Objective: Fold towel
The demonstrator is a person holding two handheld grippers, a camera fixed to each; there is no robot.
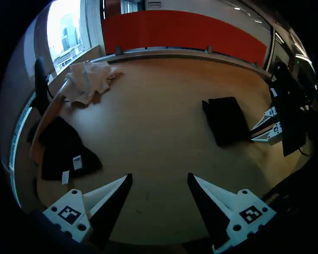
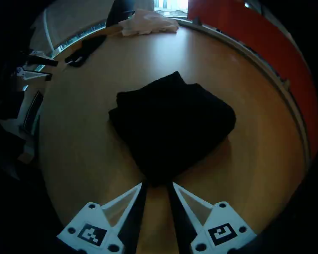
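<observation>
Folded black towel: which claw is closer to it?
Right. The right claw has its tips at the near edge of the folded black towel; the left claw hangs open over the table, well away from it.

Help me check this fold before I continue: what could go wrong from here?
1. The right gripper sits at the near corner of the folded black towel, jaws narrowly apart. Pulling or pushing there could drag the layers and undo the fold.
2. Another black cloth lies right at the table edge. A nudge from a passing arm might send it off.
</observation>
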